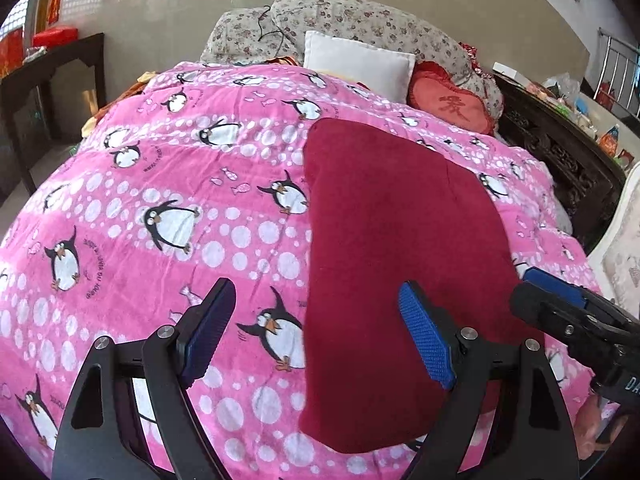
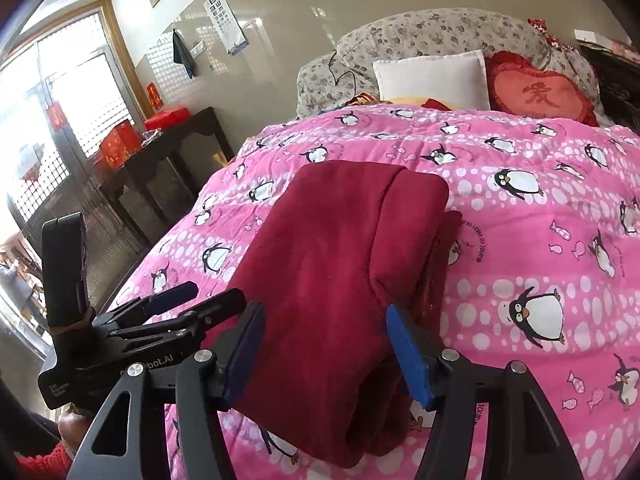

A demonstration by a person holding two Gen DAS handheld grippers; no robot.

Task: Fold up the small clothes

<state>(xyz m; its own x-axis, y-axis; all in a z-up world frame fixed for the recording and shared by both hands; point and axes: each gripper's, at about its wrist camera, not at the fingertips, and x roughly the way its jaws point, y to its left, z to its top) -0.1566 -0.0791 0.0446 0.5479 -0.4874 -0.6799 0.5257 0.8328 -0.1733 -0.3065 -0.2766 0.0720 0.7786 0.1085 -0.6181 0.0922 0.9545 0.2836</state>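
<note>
Dark red garment (image 1: 384, 248) was laid lengthwise on pink penguin quilt (image 1: 160, 200), near foot edge, already doubled into long strip. Left gripper (image 1: 320, 332) was held wide apart, empty, above quilt. Right gripper (image 2: 326, 350) was spread wide around garment's near end. Final crosswise folds judged outstanding.

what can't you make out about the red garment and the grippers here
- Garment type: folded, so sleeves or legs don't show in either view.
- Its near edge: in the right wrist view, the right gripper covers it.
- Left gripper contact: its open jaws hover above the blanket; touch unclear.
- Right gripper's grip: fingers straddle cloth, pinch unclear.
</note>
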